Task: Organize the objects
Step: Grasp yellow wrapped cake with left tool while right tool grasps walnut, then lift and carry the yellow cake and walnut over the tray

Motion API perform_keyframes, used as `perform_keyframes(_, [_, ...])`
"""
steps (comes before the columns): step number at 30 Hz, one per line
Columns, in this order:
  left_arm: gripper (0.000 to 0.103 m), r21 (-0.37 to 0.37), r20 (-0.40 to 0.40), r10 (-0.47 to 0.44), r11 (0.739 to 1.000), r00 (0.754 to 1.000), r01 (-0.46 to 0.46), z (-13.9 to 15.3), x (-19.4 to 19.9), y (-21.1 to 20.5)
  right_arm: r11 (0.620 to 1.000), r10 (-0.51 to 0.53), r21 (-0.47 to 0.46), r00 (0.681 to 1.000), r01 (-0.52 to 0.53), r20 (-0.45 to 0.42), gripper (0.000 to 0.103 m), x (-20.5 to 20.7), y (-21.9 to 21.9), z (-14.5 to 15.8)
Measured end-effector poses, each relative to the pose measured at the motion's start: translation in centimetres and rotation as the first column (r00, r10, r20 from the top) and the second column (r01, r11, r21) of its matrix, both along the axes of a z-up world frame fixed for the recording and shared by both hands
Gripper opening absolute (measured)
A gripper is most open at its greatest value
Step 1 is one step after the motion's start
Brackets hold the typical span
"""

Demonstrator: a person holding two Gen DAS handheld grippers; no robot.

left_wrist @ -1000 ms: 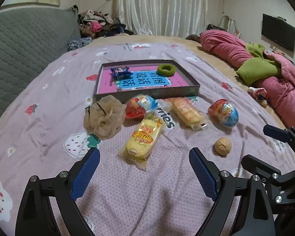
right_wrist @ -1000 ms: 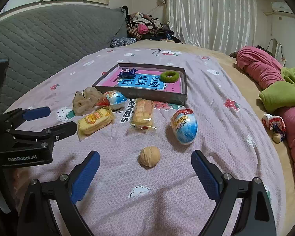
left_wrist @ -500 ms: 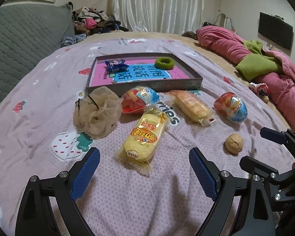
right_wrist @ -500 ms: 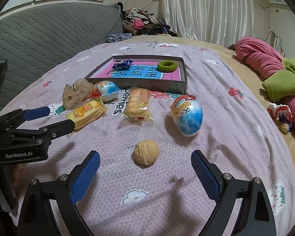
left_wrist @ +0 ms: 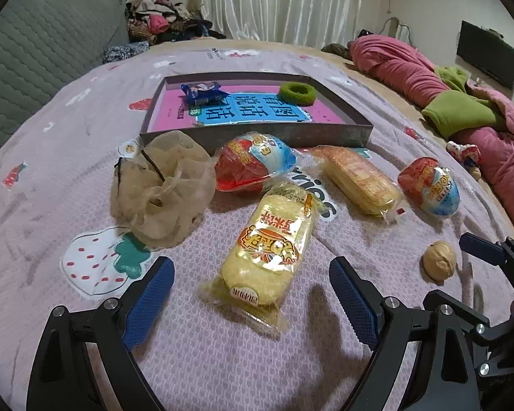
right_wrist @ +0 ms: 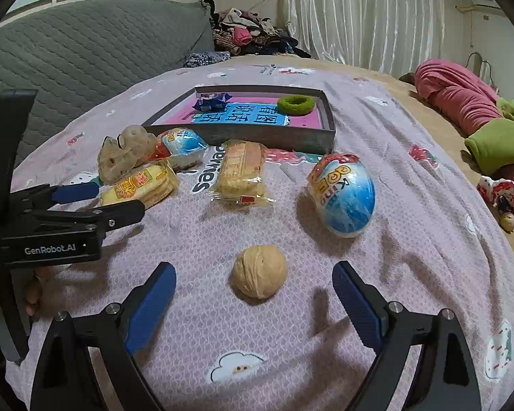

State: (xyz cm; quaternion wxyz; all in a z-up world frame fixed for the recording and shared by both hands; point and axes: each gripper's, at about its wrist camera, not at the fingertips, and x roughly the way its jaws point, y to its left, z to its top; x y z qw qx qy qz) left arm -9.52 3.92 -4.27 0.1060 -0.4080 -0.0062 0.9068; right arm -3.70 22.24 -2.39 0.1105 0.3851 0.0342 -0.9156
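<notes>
Left wrist view, left to right: beige mesh pouch with a dark drawstring (left_wrist: 161, 185), then a red-and-blue wrapped egg-shaped toy (left_wrist: 253, 166), both lying just in front of the grey shallow cardboard box (left_wrist: 257, 135). A yellow wrapped snack cake (left_wrist: 269, 250) is framed between the spread jaws of the left gripper (left_wrist: 252, 294), nothing clamped. An orange wrapped biscuit pack (left_wrist: 361, 179), a second red-and-blue egg (left_wrist: 430, 186) and a tan walnut (left_wrist: 438, 260) are seen further right on the lilac printed bedspread (left_wrist: 68, 157).

Inside the box, a blue snack packet (left_wrist: 202, 91) and a green fuzzy ring (left_wrist: 297, 93) are seen on a pink-and-blue printed sheet.

Only this view shows the wall-mounted screen (left_wrist: 486, 53) and the right gripper's fingers from the side (left_wrist: 481, 250).

Right wrist view: the right gripper (right_wrist: 255, 294) is held wide open, empty, with the walnut (right_wrist: 259, 270) between its jaws but untouched. Only here are the left gripper's body and a hand (right_wrist: 34, 291) seen at the left edge. The second egg (right_wrist: 344, 195) is shown much nearer.
</notes>
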Motion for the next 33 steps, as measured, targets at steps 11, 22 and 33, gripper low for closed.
perform_keyframes(11, [0.059,-0.017,-0.005,-0.048,0.999,0.999,0.047,-0.4,-0.7,1.0,0.999,-0.001,-0.053,0.999,0.003,0.045,0.068,-1.3,0.1,-0.9])
perform_keyframes(22, [0.044,-0.008,0.007,-0.065,0.998,0.998,0.065,-0.7,-1.1,1.2,1.000,0.011,-0.022,0.998,-0.010,0.058,0.041,-1.9,-0.5,-1.2])
perform_keyframes(33, [0.042,-0.012,-0.014,-0.055,0.998,0.998,0.055,-0.3,-0.2,1.3,0.995,0.039,-0.097,0.999,-0.035,0.032,0.033,-1.3,0.0,-0.6])
